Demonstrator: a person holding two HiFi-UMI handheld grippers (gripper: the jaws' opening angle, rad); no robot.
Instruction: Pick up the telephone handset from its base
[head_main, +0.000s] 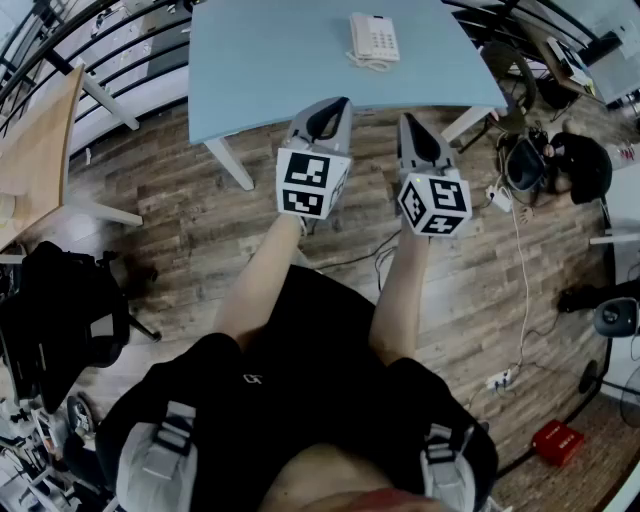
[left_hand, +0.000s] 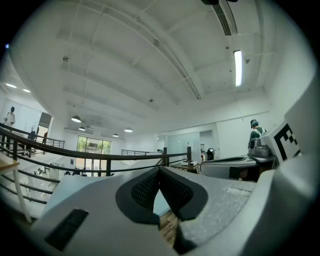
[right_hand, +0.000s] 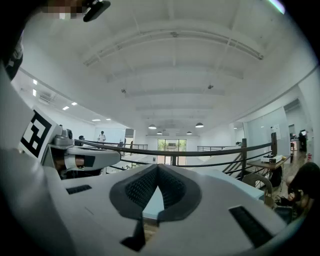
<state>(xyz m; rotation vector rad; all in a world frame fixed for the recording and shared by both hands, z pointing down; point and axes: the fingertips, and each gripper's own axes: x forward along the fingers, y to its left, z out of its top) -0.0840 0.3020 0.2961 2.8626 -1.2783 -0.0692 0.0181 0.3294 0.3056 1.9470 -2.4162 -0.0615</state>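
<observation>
A white telephone stands near the far edge of the light blue table. Its handset rests on the base, with the coiled cord in front. Both grippers are held level over the wooden floor, short of the table's near edge and well apart from the phone. My left gripper is shut with nothing in it; in its own view the pads meet at the tip. My right gripper is likewise shut and empty, its pads touching. Neither gripper view shows the phone.
A wooden table stands at the left with a black chair below it. Cables, a power strip and black bags lie on the floor at the right. A red box sits at lower right. A railing runs behind the table.
</observation>
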